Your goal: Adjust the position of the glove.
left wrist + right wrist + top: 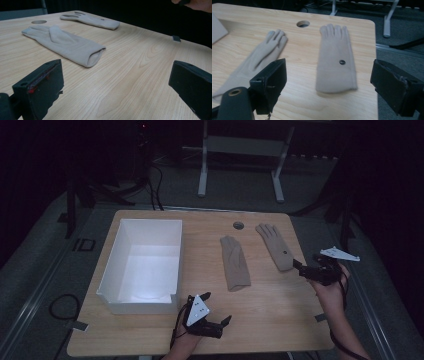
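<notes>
White box (145, 265) on surface's (280, 320) left half, open top. Left tool (216, 314) near front edge, jaws wide, holding nothing. Folded beige glove (235, 262) mid-surface; round hole (238, 225) near back edge. Flat beige glove (274, 245) toward right edge, unobstructed; right tool (298, 265) wide at its cuff.
</notes>
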Available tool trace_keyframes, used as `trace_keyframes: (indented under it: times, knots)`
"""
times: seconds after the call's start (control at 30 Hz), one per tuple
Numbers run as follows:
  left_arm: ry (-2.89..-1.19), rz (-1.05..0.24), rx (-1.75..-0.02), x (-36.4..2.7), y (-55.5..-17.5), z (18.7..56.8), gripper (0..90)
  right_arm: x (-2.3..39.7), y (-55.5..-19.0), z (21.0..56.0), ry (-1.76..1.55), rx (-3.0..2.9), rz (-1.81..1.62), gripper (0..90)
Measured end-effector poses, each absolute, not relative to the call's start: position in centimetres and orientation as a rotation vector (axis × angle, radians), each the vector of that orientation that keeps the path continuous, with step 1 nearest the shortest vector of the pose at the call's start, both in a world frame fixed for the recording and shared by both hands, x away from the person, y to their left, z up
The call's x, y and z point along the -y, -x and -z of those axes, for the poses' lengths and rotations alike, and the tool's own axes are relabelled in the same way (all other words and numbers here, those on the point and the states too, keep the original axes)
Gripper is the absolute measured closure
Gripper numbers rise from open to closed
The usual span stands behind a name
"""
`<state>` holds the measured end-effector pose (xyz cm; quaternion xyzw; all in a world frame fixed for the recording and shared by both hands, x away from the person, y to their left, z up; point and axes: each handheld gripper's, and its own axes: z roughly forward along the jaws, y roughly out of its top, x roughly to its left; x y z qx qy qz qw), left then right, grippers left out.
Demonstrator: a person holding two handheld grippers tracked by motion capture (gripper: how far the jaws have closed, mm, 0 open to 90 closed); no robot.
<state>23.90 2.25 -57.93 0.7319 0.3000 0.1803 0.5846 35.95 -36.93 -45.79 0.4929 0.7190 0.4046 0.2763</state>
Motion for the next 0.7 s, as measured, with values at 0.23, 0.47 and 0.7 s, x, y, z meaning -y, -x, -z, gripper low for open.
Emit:
trace_keyframes:
  times: [0.23,0.47,0.7]
  knots:
    - [-1.708,-0.418,-0.696,-2.2,-23.9,57.9,0.2,35.4,-36.9,44.9,-1.297,-1.962,-1.096,13.3]
    - [-1.709,-0.418,-0.692,-2.2,-23.9,57.9,0.2,33.4,-37.9,44.4,-1.26,-2.004,-1.103,13.6]
    - [-1.71,-0.417,-0.685,-2.2,-23.9,57.9,0.2,31.2,-38.9,44.3,-1.237,-2.034,-1.1,14.4]
